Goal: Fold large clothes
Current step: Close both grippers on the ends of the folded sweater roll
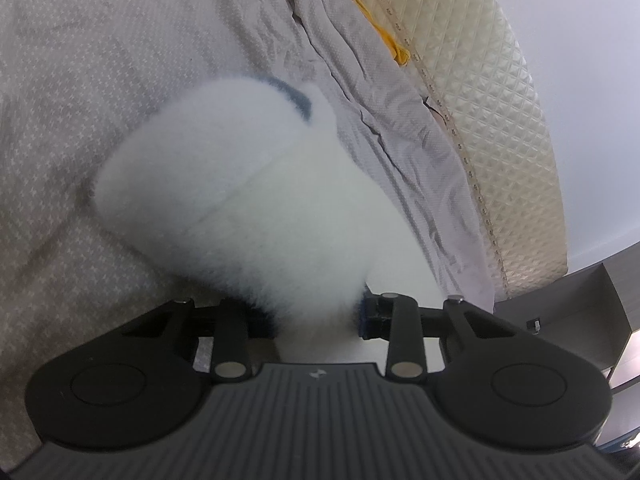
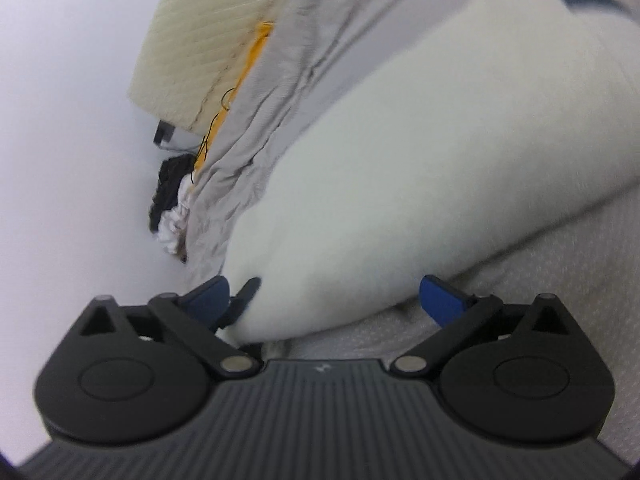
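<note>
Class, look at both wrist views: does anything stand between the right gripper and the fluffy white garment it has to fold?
Nothing visible does. The right gripper is open, and the white garment already lies between its fingers on the grey bedsheet. The left gripper is shut on the same garment.

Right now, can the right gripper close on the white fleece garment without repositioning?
Probably yes. The right gripper is open, and the white fleece garment's lower edge already lies between its blue pads, nothing in the way. The left gripper already clamps another part.
</note>
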Available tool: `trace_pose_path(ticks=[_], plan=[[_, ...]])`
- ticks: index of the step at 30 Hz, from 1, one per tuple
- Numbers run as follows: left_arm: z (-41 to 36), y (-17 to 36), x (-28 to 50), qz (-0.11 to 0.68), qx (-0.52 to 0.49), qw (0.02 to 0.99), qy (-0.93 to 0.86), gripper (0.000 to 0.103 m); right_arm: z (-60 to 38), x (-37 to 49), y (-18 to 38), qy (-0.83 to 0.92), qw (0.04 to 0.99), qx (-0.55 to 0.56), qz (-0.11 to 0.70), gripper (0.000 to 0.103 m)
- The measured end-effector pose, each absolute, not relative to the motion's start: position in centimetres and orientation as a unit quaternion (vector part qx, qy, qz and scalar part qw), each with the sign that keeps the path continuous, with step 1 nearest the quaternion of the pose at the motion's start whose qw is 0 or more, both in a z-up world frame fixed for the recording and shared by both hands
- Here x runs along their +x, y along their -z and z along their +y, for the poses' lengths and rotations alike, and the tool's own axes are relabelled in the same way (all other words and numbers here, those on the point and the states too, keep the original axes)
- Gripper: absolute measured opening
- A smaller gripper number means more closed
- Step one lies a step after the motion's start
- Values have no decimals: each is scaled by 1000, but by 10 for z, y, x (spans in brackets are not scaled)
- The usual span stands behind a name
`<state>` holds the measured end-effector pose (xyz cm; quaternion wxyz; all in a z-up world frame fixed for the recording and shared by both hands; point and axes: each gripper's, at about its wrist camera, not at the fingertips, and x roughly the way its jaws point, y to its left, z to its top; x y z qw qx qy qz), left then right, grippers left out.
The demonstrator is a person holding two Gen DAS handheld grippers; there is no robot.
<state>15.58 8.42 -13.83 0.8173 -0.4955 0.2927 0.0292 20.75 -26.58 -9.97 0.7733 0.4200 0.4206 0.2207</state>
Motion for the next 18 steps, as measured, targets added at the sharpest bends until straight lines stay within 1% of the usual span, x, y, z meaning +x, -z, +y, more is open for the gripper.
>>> trace_pose_path(ticks=[4, 7, 9, 14, 17, 18], plan=[[84, 137, 156, 291, -494, 819, -25, 38, -271, 206, 127, -229, 705, 503, 444, 103], [86, 138, 160, 291, -497, 817, -24, 38, -274, 205, 140, -203, 695, 529, 442, 103], [87, 139, 160, 291, -499, 816, -23, 38, -280, 208, 146, -180, 699, 541, 431, 103], [90, 142, 160, 293, -505, 811, -23, 38, -311, 209, 150, -123, 708, 590, 367, 103], [94, 148, 158, 299, -527, 795, -20, 43, -336, 192, 141, -66, 733, 594, 324, 103], [96, 152, 158, 303, -539, 786, -20, 49, -341, 189, 142, -63, 730, 601, 319, 103]])
